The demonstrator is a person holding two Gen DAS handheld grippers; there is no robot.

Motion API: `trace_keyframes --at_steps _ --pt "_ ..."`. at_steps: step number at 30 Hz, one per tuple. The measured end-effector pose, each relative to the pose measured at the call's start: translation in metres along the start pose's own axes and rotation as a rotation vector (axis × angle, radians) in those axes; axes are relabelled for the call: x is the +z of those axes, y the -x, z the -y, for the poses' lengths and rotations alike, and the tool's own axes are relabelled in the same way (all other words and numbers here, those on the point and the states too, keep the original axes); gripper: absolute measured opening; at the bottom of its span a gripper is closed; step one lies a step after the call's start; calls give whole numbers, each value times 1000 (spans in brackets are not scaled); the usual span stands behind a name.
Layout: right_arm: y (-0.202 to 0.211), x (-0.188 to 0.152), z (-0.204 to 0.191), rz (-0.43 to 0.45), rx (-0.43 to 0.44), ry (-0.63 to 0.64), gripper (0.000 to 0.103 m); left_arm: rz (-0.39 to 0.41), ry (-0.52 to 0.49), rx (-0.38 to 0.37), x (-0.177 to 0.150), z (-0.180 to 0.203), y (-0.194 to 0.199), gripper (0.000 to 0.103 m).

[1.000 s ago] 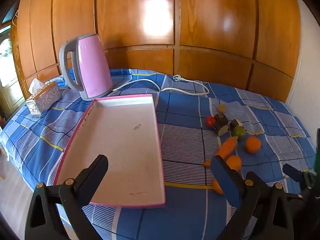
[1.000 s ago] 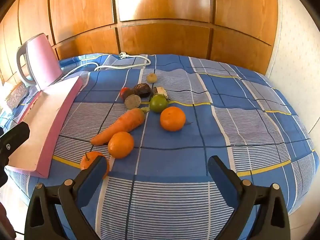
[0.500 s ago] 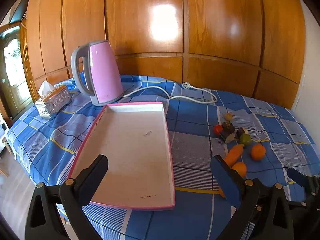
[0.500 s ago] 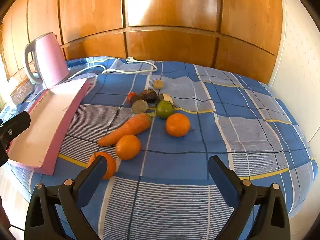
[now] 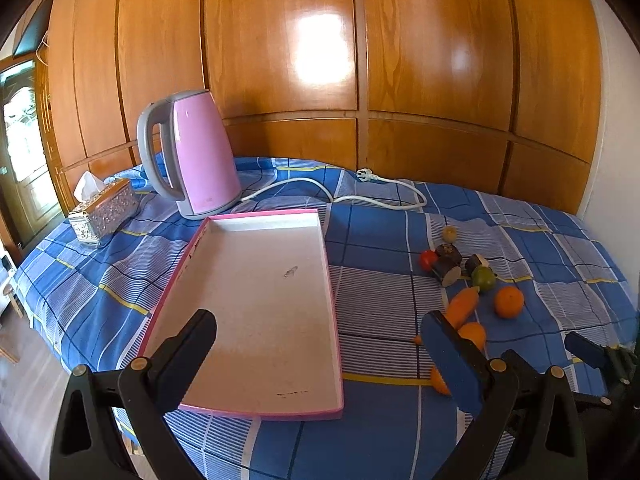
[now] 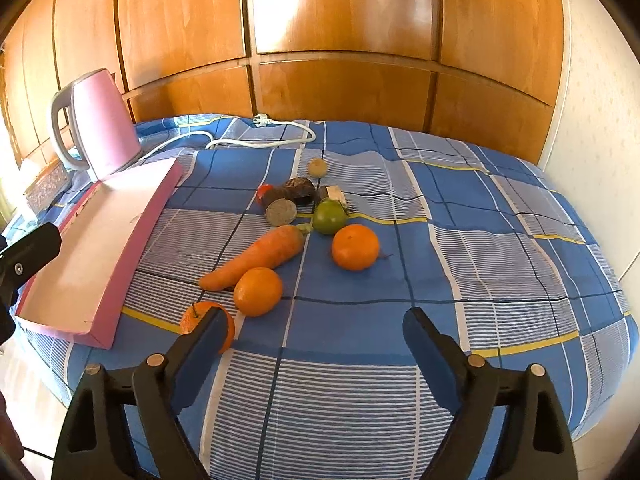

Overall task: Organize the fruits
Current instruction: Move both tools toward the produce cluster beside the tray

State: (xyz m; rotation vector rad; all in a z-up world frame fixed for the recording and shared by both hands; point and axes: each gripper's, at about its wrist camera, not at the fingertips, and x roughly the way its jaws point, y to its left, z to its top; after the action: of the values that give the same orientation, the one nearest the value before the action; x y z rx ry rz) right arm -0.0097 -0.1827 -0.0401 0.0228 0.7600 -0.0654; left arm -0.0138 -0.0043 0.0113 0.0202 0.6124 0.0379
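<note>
A pink-rimmed white tray (image 5: 320,240) (image 6: 132,216) lies bare on the blue checked bedspread. Right of it sit a carrot (image 6: 256,258) (image 5: 462,304), three oranges (image 6: 355,247) (image 6: 258,291) (image 6: 198,318), a green fruit (image 6: 329,216) (image 5: 483,278), a small red one (image 5: 428,259), dark pieces (image 6: 298,190) and a small yellowish one (image 6: 318,167). My left gripper (image 5: 318,334) hangs open over the tray's near end. My right gripper (image 6: 314,330) hovers in front of the fruit, its jaws closing with nothing between them; its left finger (image 6: 202,344) overlaps the nearest orange.
A pink electric kettle (image 5: 196,160) stands behind the tray, its white cord (image 5: 360,190) trailing across the bedspread. A silver tissue box (image 5: 102,212) sits at the far left. Wooden panels close the back, a pale wall the right. The bed's front edge drops to the floor.
Both views have tilted up and drawn back a little, so fruit and tray sit lower in frame. The right gripper's fingers stand slightly narrower. Nothing on the bed has moved.
</note>
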Motion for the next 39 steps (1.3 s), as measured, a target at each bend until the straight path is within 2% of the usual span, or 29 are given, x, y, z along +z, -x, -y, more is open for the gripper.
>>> trace_keyframes --at_steps 12,29,36,39 --pt "1 0 0 -14 11 0 66 3 -3 -9 0 3 3 102" --pt "2 -4 9 -35 31 -38 65 1 -8 -44 1 5 4 102" --pt "-5 -6 8 -62 27 -28 55 -22 -15 -67 0 7 -3 102" --pt "-9 -6 9 -71 28 -32 55 -31 -21 -80 -1 9 -5 102"
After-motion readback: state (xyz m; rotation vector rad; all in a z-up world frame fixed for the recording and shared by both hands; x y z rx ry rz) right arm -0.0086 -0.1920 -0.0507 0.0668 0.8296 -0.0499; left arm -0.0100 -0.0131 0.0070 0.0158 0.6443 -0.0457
